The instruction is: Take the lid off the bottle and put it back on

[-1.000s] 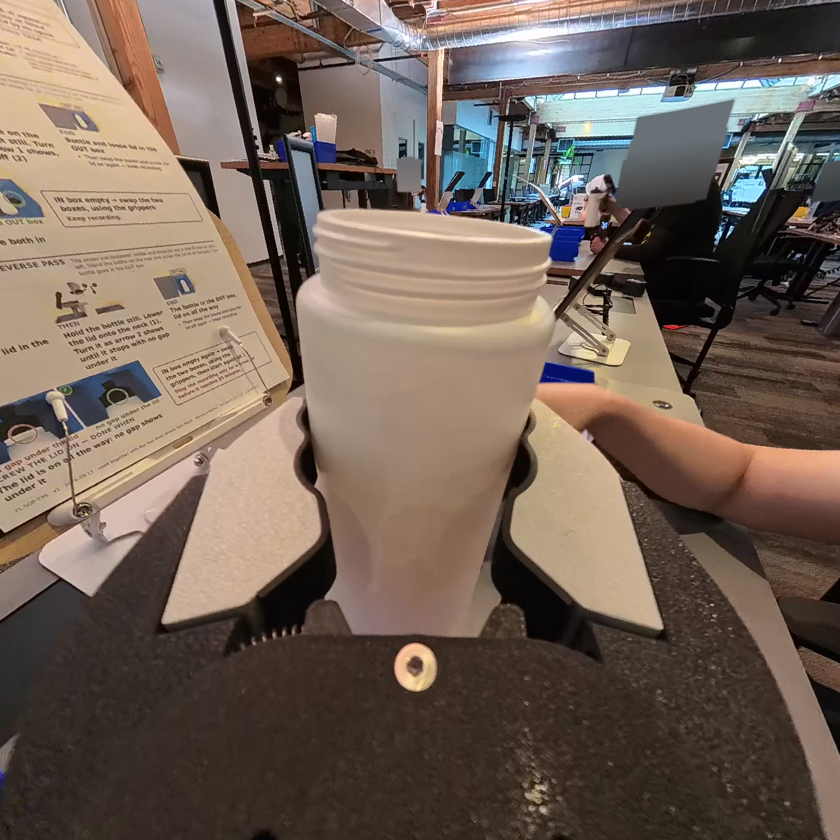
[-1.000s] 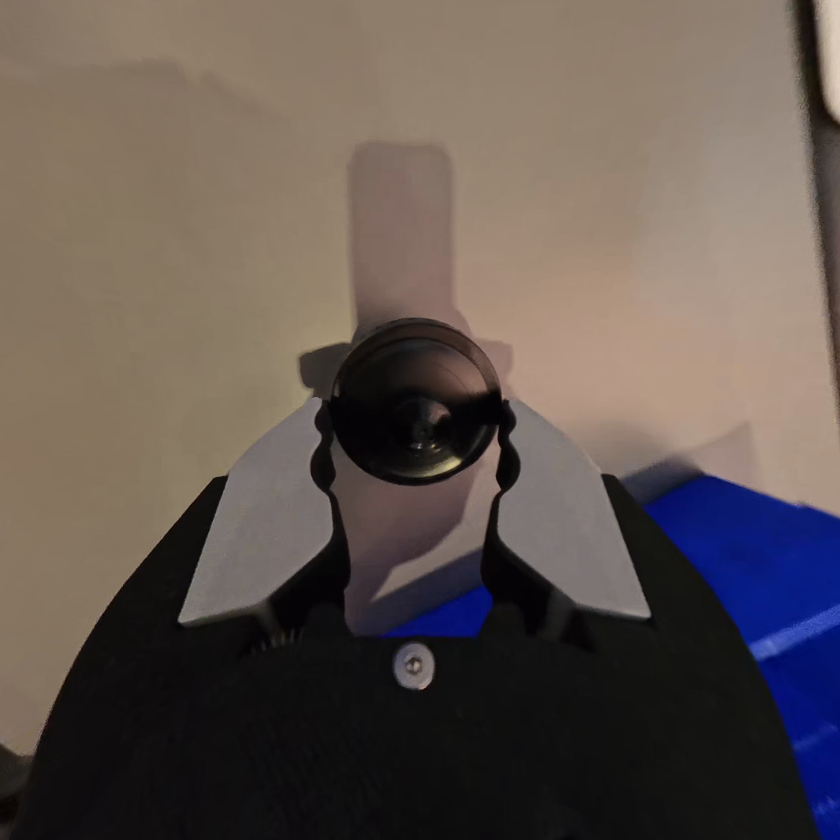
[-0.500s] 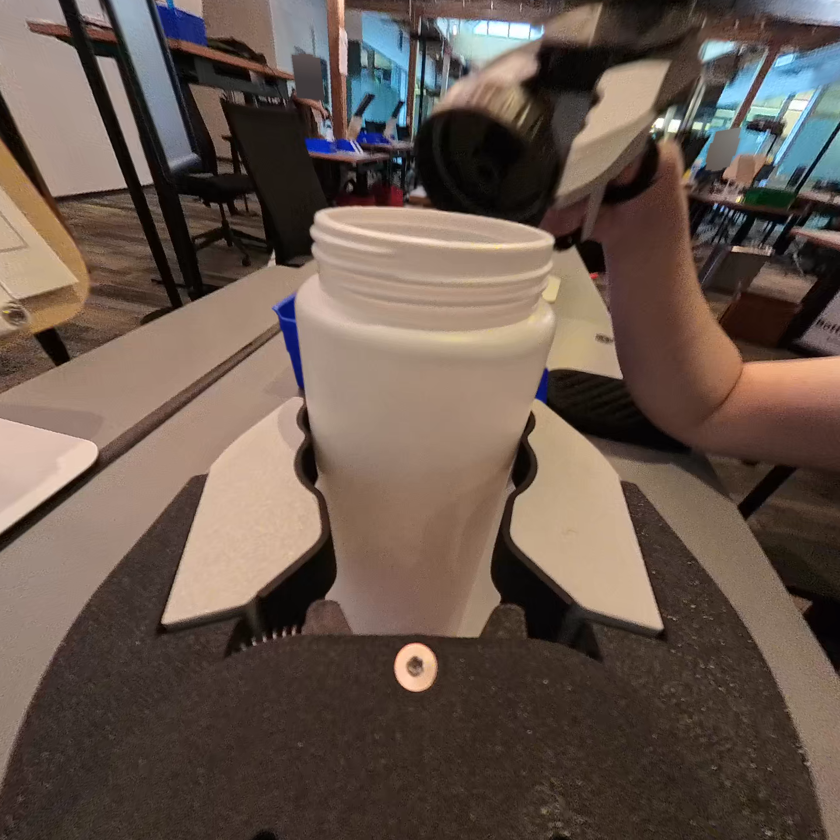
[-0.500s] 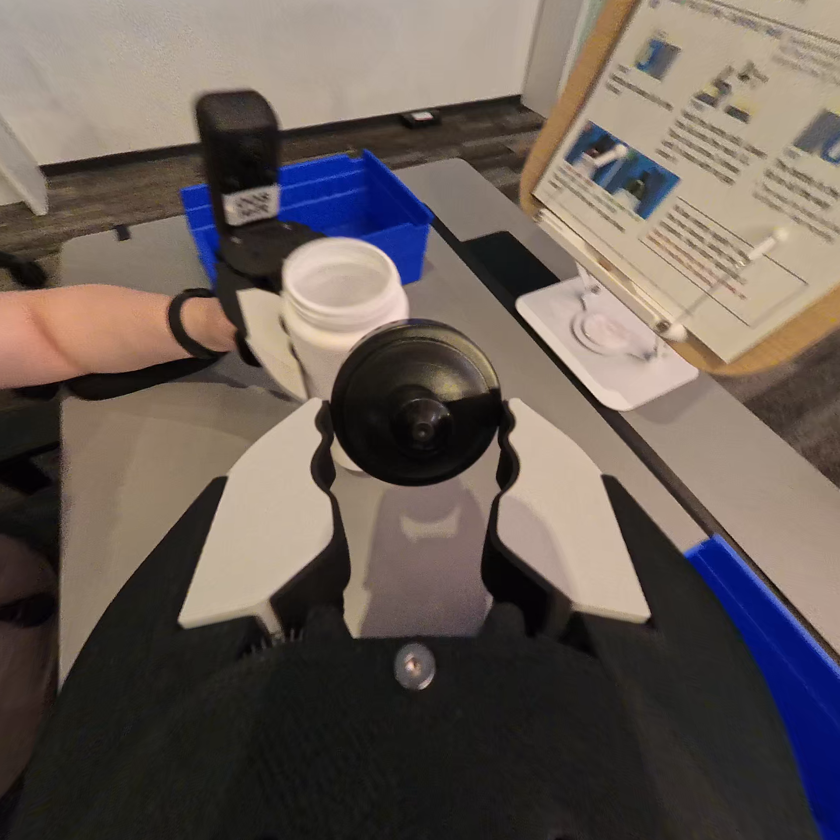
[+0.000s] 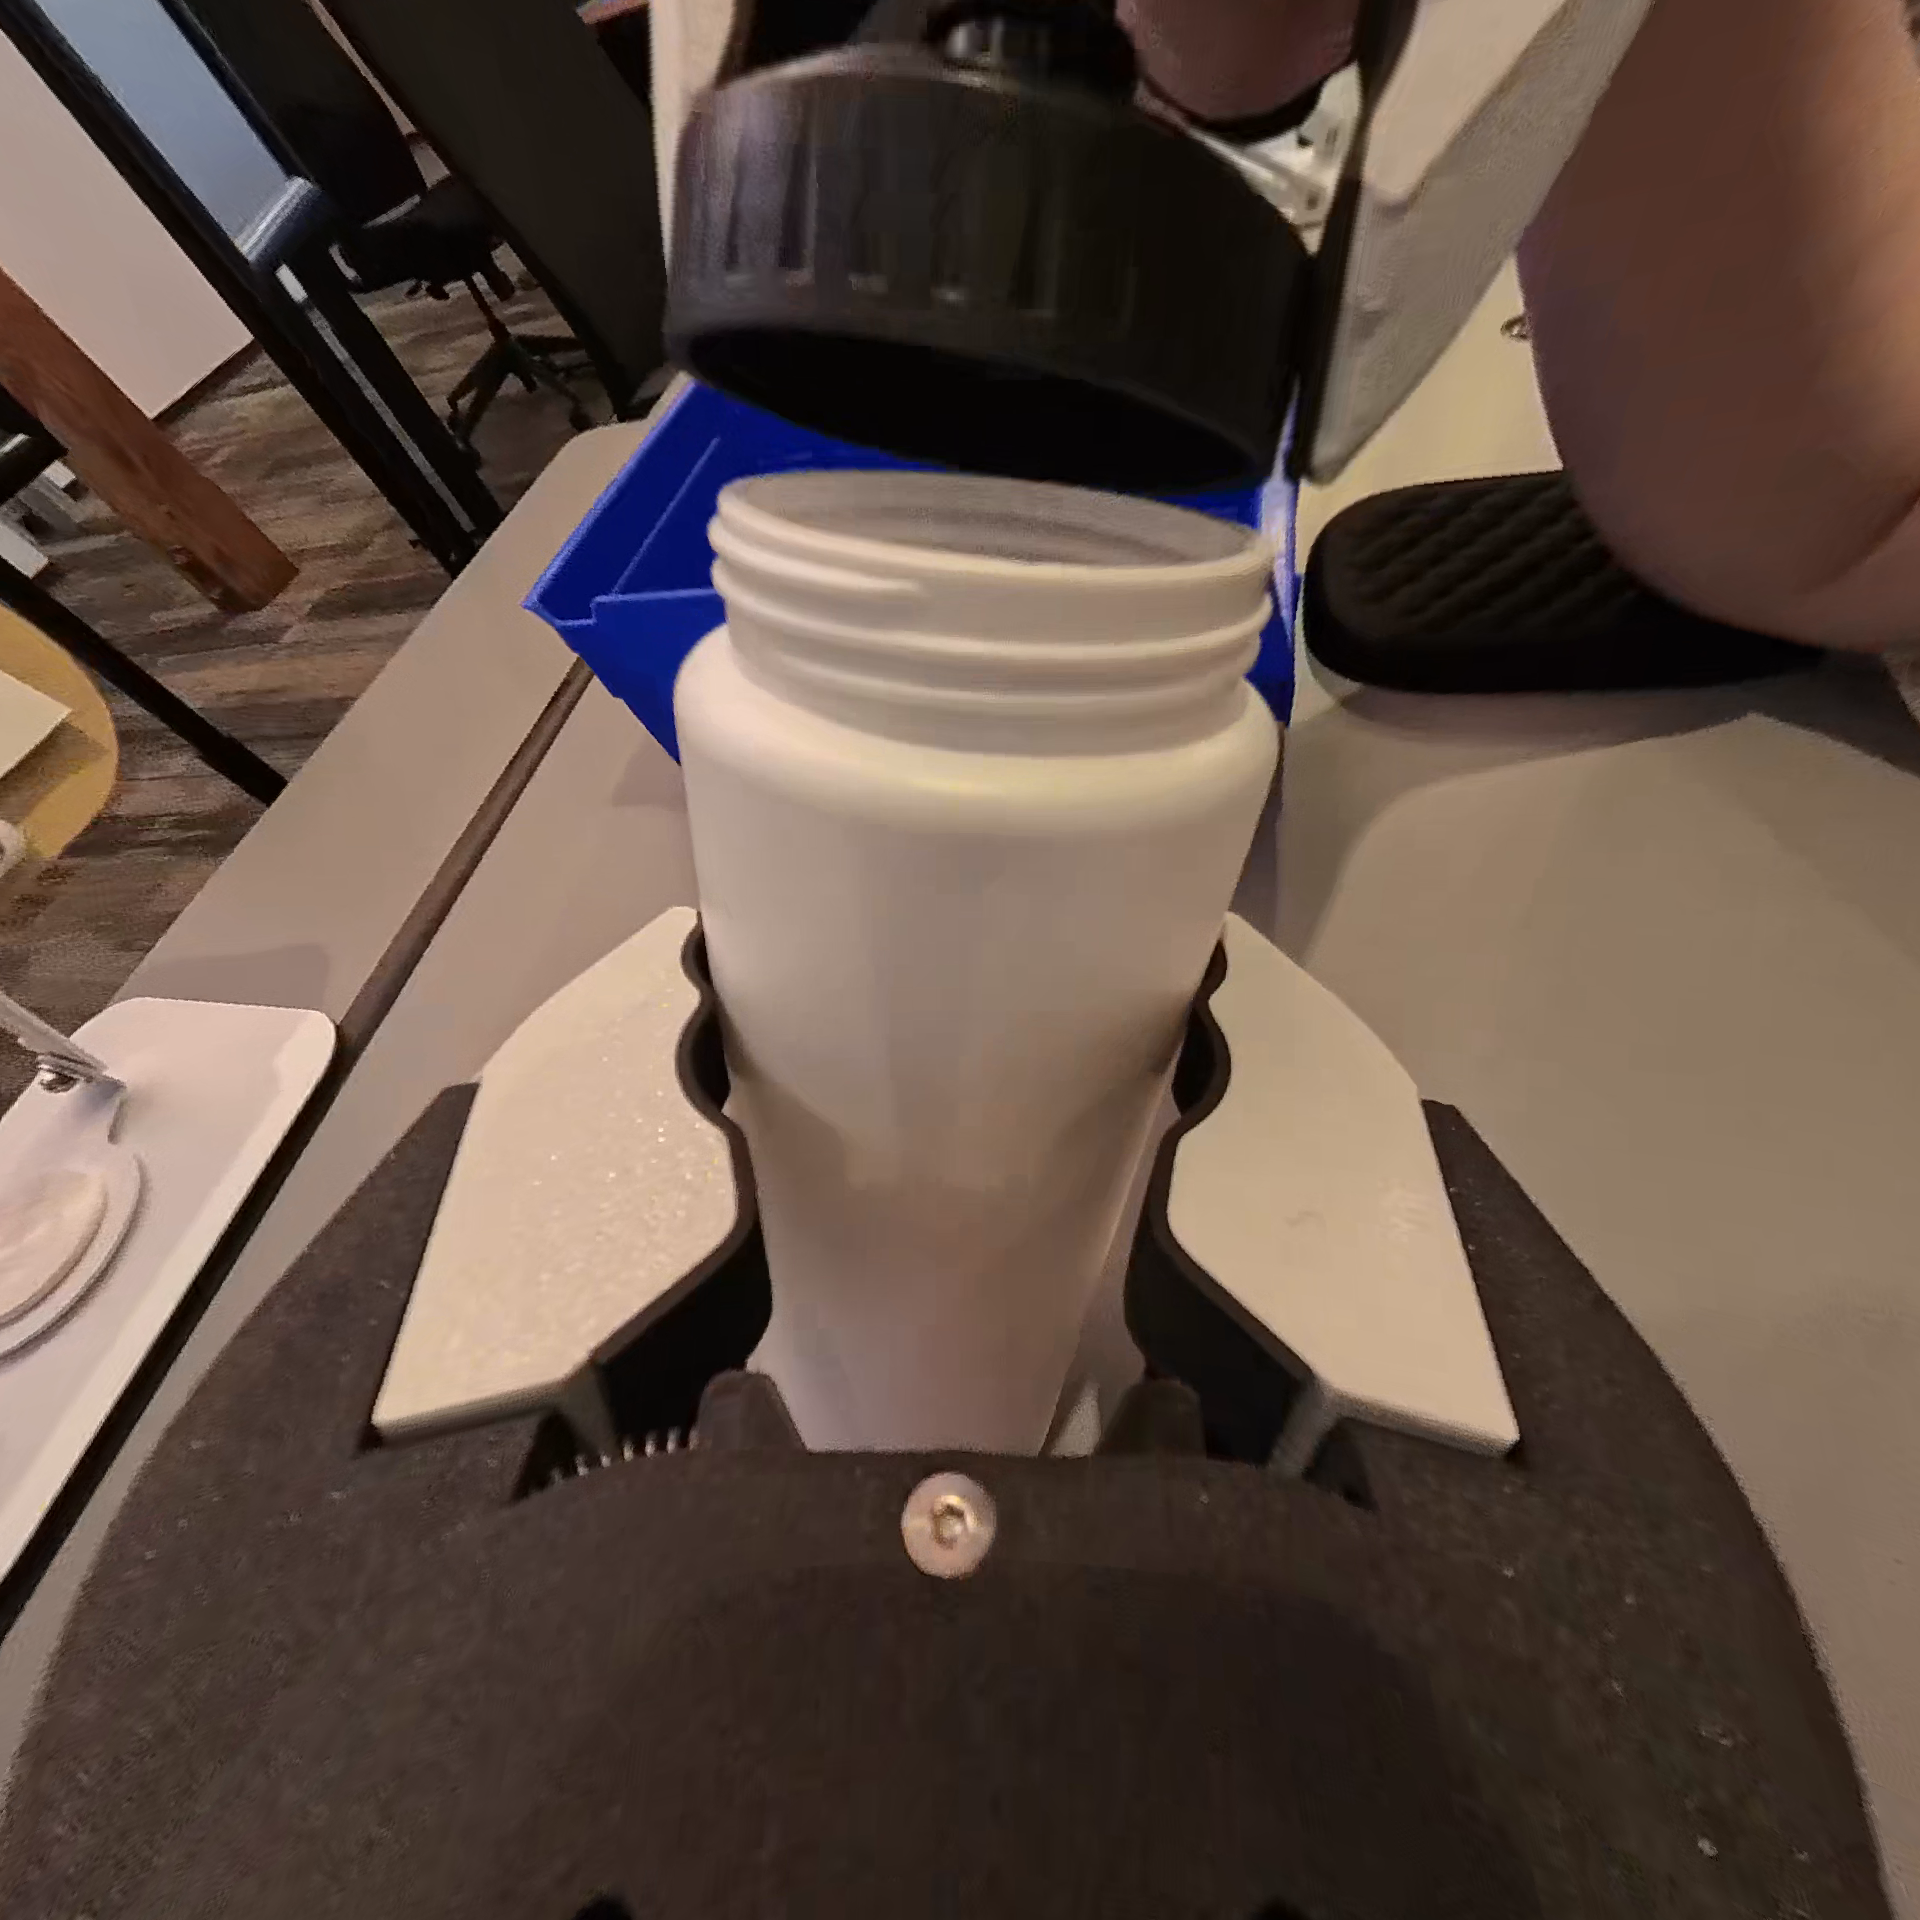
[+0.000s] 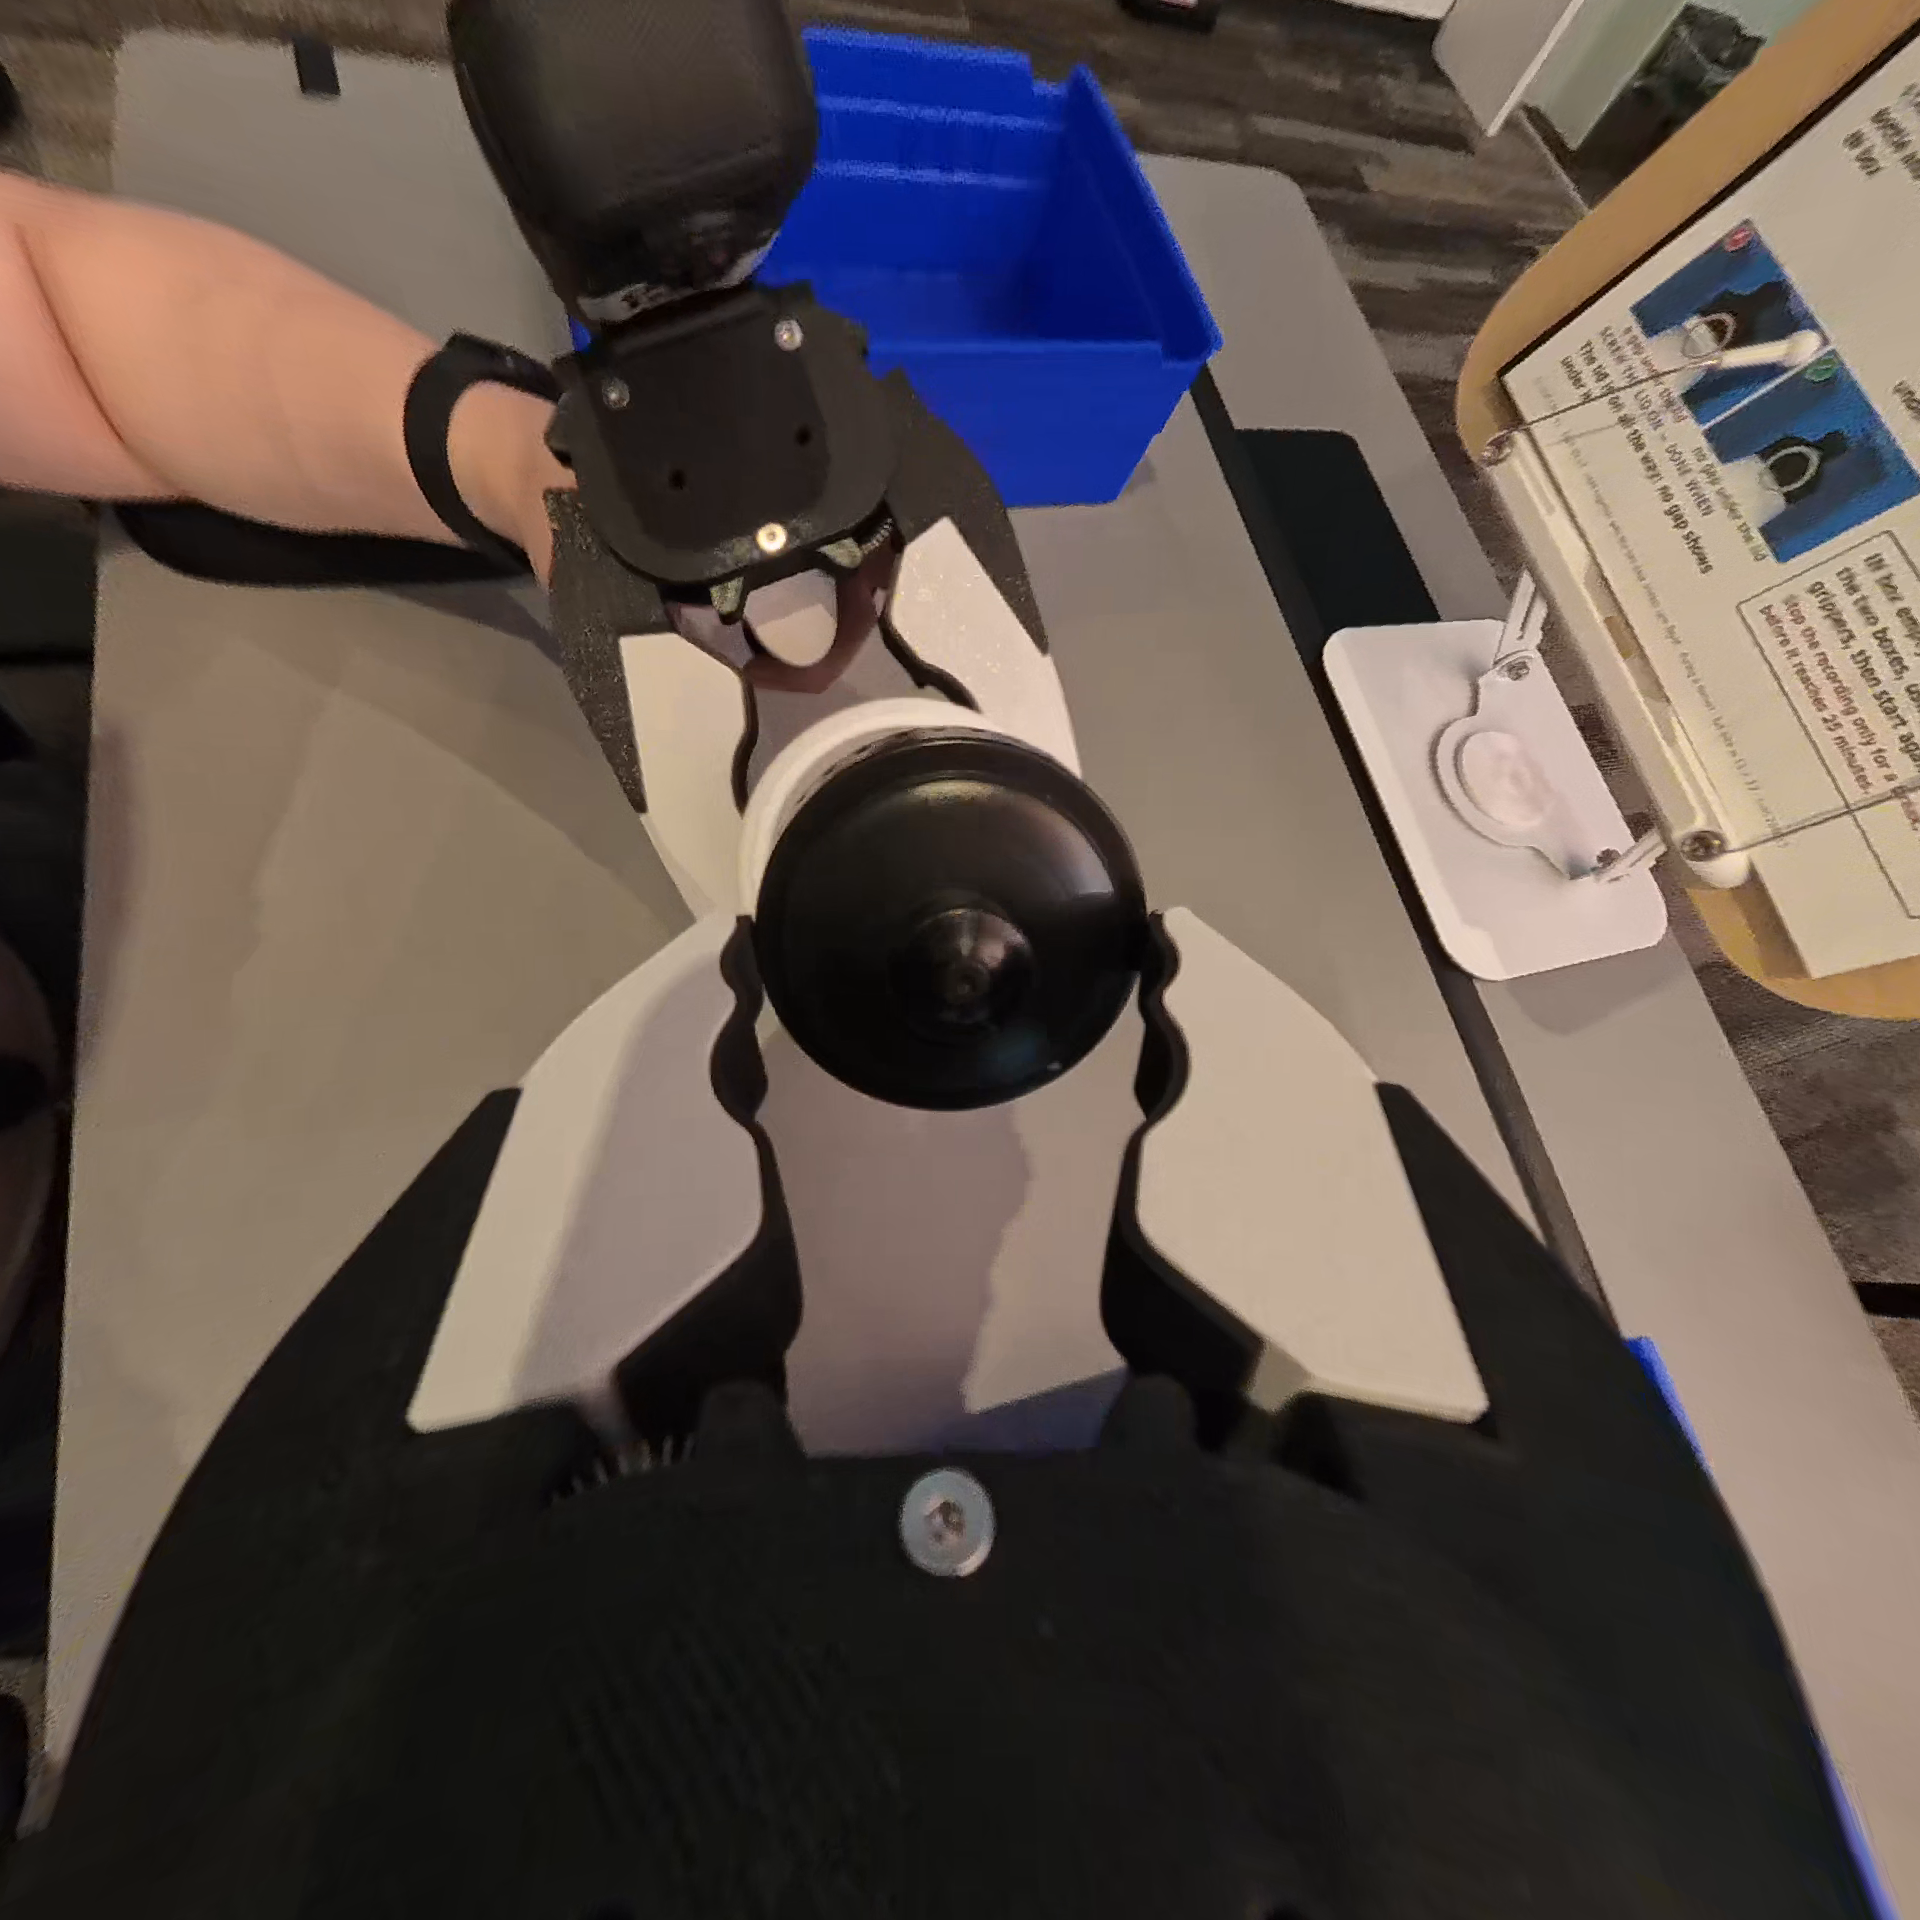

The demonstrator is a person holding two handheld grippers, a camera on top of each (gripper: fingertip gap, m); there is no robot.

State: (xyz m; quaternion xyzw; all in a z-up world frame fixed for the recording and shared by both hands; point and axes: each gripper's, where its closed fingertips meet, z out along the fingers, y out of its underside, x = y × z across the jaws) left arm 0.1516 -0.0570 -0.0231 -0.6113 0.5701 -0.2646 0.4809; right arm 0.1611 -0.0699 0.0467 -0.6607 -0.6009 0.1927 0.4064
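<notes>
Left wrist view. Left tool (image 5: 951, 997): both fingers clamped on the body of the white bottle (image 5: 971, 914), which stands upright between them, its threaded neck open. Black lid (image 5: 977, 270): directly above the neck, tilted, its near-right edge close to the rim; whether it touches there cannot be told. The lid is carried by the right tool (image 5: 1039, 125), whose pale finger (image 5: 1444, 197) shows at the lid's right. Behind the bottle: blue bin (image 5: 634, 582) on the grey surface (image 5: 1558, 935). Ahead and right of the tool: a black pad (image 5: 1507, 592) under a person's forearm (image 5: 1714, 364). Left of the tool: a white stand base (image 5: 156, 1132); beyond the surface edge, chairs and a wooden post.

Right wrist view. Right tool (image 6: 948, 935): fingertips closed on the rim of the black lid (image 6: 940, 914), seen from above. The lid covers the bottle (image 6: 831, 748) almost wholly; only a white crescent shows past its far-left edge. Beyond it: left tool (image 6: 862, 707) gripping the bottle, held by a hand (image 6: 488, 488) with a black strap. Further ahead: blue bin (image 6: 997, 291). Right of the tool: stand base (image 6: 1486, 810) carrying an instruction sheet (image 6: 1766, 499) on a board.
</notes>
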